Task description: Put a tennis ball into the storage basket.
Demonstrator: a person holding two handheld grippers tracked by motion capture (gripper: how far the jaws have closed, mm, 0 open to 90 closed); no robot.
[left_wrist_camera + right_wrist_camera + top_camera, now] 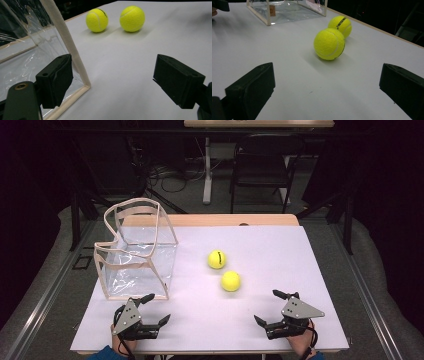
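Two yellow tennis balls lie on the white table [250, 320]: one [217, 259] farther back, the other [231, 281] nearer and slightly right. A clear plastic bag with beige trim [136, 251] stands open at the left. My left gripper [156, 309] rests open at the front left, just before the bag's near corner [85, 86]. My right gripper [268, 307] sits open at the front right, its jaws wide apart and empty, pointing toward the nearer ball [329, 44] with the other ball [340, 25] behind it. Both balls [97, 20] [132, 18] lie far ahead in the left gripper view.
A black folding chair [262, 162] and a white table leg [207, 170] stand beyond the table's far wooden edge [210, 220]. Cables lie on the floor behind. Dark curtains flank both sides. Open table surface lies between the grippers and the balls.
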